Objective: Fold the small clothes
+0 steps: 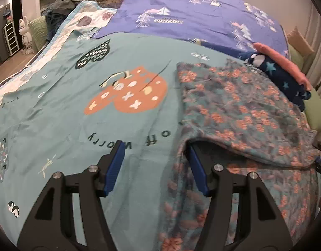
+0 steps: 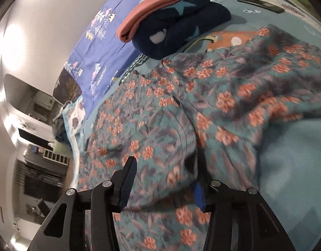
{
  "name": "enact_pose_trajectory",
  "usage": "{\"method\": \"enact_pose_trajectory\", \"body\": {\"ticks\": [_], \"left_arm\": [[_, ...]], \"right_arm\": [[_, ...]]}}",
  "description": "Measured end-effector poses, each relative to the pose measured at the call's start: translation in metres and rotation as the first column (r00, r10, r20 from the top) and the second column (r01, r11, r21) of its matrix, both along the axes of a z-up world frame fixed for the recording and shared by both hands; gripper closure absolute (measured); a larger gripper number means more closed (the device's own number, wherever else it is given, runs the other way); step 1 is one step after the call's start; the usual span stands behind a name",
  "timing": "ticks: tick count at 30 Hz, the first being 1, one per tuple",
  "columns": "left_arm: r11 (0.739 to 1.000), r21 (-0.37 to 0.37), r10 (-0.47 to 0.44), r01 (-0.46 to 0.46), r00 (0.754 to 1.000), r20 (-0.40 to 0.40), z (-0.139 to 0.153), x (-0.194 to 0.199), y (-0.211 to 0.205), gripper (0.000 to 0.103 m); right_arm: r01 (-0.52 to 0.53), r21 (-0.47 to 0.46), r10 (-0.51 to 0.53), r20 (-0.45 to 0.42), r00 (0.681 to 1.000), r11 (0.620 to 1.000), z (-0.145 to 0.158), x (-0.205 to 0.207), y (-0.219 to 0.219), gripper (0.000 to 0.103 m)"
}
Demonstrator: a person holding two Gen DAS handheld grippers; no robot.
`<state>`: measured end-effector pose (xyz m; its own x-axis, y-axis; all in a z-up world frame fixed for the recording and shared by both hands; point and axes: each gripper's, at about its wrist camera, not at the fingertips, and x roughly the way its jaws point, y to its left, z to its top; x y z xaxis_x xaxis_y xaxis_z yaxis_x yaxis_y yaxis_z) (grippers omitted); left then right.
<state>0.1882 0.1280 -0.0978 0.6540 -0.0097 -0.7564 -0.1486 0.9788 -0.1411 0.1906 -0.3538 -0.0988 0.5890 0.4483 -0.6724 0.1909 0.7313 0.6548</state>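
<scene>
Left wrist view: close, angled down across the bed (image 1: 56,115). Right wrist view: close, rolled sideways. Both share the floral garment (image 1: 244,108) (image 2: 160,115) and the folded stack (image 1: 285,73) (image 2: 171,21).

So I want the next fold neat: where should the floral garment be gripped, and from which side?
Probably the raised folded edge of the floral garment, where it arches off the teal bedspread by the left gripper. Come in low from the bedspread side; the lifted lip leaves room for one of the jaws underneath.
</scene>
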Motion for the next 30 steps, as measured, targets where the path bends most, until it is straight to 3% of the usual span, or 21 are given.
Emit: {"method": "enact_pose_trajectory", "body": {"ticks": [2,3,7,9,12,14,18,21,22,25,27,30], "left_arm": [[1.0,-0.023,-0.016,0.017,1.0,0.022,0.008,-0.003,-0.002,0.041],[0.999,-0.031,-0.023,0.024,0.999,0.035,0.012,-0.004,-0.003,0.041],[0.999,-0.011,-0.031,0.032,0.996,0.085,0.029,-0.009,-0.003,0.041],[1.0,-0.015,-0.024,0.025,0.996,0.084,0.029,-0.005,0.001,0.04],[0.997,-0.06,-0.045,0.047,0.998,0.041,0.024,0.017,0.004,0.04],[0.993,-0.083,-0.078,0.078,0.997,0.007,0.018,0.035,0.001,0.04],[0.989,-0.104,-0.115,0.107,0.99,-0.078,0.004,0.082,-0.006,0.04],[0.978,-0.148,-0.161,0.145,0.982,-0.102,-0.002,0.108,-0.012,0.04],[0.975,-0.164,-0.171,0.151,0.979,-0.112,-0.004,0.117,-0.014,0.044],[0.966,-0.191,-0.198,0.175,0.974,-0.106,-0.003,0.134,-0.019,0.095],[0.973,-0.152,-0.185,0.172,0.98,-0.074,0.008,0.135,-0.02,0.099],[0.988,-0.056,-0.139,0.143,0.988,0.071,0.037,0.127,-0.015,0.099]], "right_arm": [[0.003,-0.034,-0.003,0.0,1.0,0.999,0.002,0.006,0.004,0.087],[-0.003,-0.071,0.003,0.006,1.0,0.998,0.006,0.008,0.007,0.098],[0.075,-0.165,-0.039,0.216,0.976,0.983,0.048,-0.02,0.013,0.098],[0.106,-0.206,-0.051,0.255,0.966,0.973,0.056,-0.033,0.012,0.094],[0.027,-0.278,0.006,0.117,0.993,0.96,0.035,-0.032,0.011,0.088],[-0.012,-0.275,0.021,0.029,0.999,0.961,0.016,-0.033,0.005,0.086],[0.011,-0.174,-0.005,0.036,0.999,0.985,0.007,-0.045,-0.013,0.081],[0.004,-0.188,0.002,0.029,1.0,0.982,0.008,-0.045,-0.015,0.08],[-0.002,-0.199,0.007,0.024,1.0,0.98,0.01,-0.044,-0.012,0.079],[-0.006,-0.208,0.012,0.026,1.0,0.978,0.01,-0.041,-0.009,0.073],[-0.004,-0.216,0.011,0.03,0.999,0.976,0.01,-0.038,-0.006,0.071],[0.005,-0.24,0.006,0.045,0.999,0.971,0.01,-0.038,0.0,0.07]]}}
